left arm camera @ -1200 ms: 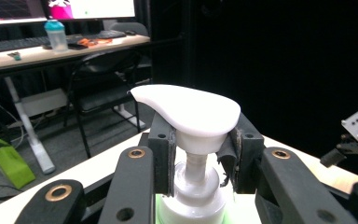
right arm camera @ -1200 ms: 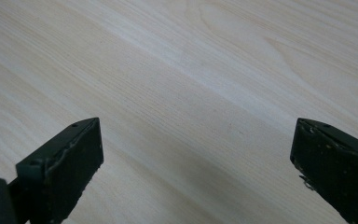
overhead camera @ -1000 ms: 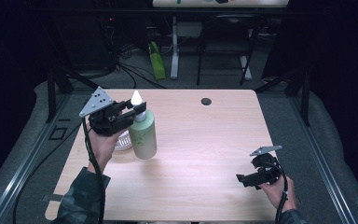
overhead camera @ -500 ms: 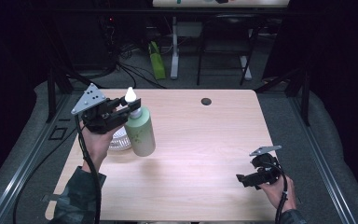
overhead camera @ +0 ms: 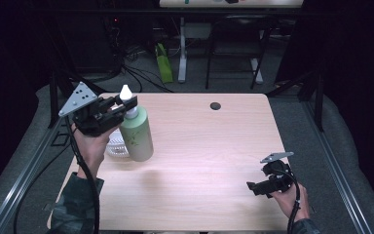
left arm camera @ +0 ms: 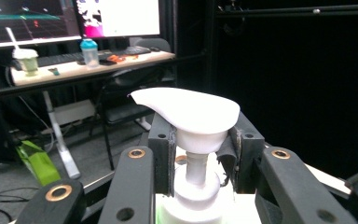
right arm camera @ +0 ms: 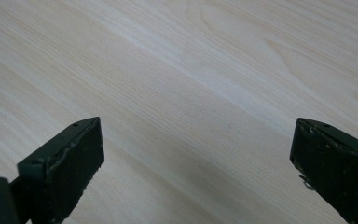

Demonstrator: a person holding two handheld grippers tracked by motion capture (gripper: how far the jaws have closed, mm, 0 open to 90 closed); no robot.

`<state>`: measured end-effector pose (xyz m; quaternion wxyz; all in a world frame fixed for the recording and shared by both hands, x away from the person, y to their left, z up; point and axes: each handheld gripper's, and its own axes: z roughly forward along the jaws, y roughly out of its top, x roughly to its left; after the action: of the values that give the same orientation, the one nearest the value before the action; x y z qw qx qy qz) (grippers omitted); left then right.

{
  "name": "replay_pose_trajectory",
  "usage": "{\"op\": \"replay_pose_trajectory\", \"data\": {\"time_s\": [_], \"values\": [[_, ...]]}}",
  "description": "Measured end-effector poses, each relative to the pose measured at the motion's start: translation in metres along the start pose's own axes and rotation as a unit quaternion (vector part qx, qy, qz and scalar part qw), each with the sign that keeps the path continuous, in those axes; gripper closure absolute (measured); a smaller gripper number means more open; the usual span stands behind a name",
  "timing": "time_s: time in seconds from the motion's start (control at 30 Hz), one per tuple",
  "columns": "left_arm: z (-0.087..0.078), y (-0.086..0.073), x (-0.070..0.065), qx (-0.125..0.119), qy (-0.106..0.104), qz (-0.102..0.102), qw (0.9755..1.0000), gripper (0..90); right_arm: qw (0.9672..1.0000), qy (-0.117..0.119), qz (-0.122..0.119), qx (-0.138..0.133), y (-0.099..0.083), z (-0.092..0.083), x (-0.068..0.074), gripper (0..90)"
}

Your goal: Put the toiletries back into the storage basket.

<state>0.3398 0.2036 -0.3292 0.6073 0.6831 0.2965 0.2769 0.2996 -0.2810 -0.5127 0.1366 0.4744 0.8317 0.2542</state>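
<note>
We see a light wooden bench point(overhead camera: 209, 161) with a smooth top and thin wavy lines in the wood. Near its far edge there is a small dark round hole point(overhead camera: 215, 106). The room around the bench is very dark. The floor is grey, and black cables point(overhead camera: 126, 78) lie on it behind the bench. A green thing point(overhead camera: 163, 63) leans by a white post point(overhead camera: 182, 48) back there. In the left gripper view we see another desk point(left arm camera: 88, 65) far off with bright screens point(left arm camera: 70, 18), a cup with a straw point(left arm camera: 25, 58) and a small bottle with a blue lid point(left arm camera: 90, 52).

On the left part of the bench stands a green bottle point(overhead camera: 136, 134) with a white pump top point(left arm camera: 186, 109). It stands up straight. Just behind it, close to the left hand, lies a small white ribbed thing point(overhead camera: 117, 146); the bottle hides part of it, so we cannot tell what it is.

The left tongs point(overhead camera: 119, 108) are clenched around the thin white neck under the pump top. In the left gripper view the two black jaws press on the neck from both sides. The left hand point(overhead camera: 90, 146) holds these tongs up above the bench.

The right tongs point(overhead camera: 255, 186) are low at the near right corner, well apart from the bottle. Their jaws are spread wide with nothing between them, and in the right gripper view we see bare wood under them. The right hand point(overhead camera: 289, 197) holds them just over the bench.
</note>
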Motion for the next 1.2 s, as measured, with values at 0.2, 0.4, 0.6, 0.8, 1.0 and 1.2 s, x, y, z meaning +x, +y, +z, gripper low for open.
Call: {"op": "replay_pose_trajectory", "data": {"time_s": [0.2, 0.4, 0.6, 0.8, 1.0, 1.2], "values": [[-0.009, 0.007, 0.005, -0.010, 0.012, -0.002, 0.9999, 67.5, 1.0000, -0.001, 0.000, 0.003, 0.000, 0.000, -0.001, 2.4], [-0.018, 0.014, 0.012, -0.019, 0.028, 0.003, 0.9994, 67.4, 1.0000, -0.001, 0.001, 0.004, 0.000, 0.001, 0.000, 2.5], [-0.028, 0.020, 0.021, -0.031, 0.042, 0.001, 0.9986, 67.5, 1.0000, 0.000, 0.002, 0.005, 0.000, 0.001, 0.000, 2.6], [-0.030, 0.025, 0.025, -0.035, 0.054, 0.006, 0.9979, 67.5, 1.0000, 0.000, 0.001, 0.007, 0.000, 0.001, 0.000, 2.6], [-0.028, 0.030, 0.029, -0.032, 0.060, 0.008, 0.9976, 67.5, 1.0000, 0.000, 0.000, 0.008, 0.000, 0.002, -0.001, 2.7], [-0.022, 0.030, 0.037, -0.028, 0.067, 0.007, 0.9973, 67.5, 0.9999, 0.000, 0.001, 0.010, 0.000, 0.003, -0.002, 2.8]]}}
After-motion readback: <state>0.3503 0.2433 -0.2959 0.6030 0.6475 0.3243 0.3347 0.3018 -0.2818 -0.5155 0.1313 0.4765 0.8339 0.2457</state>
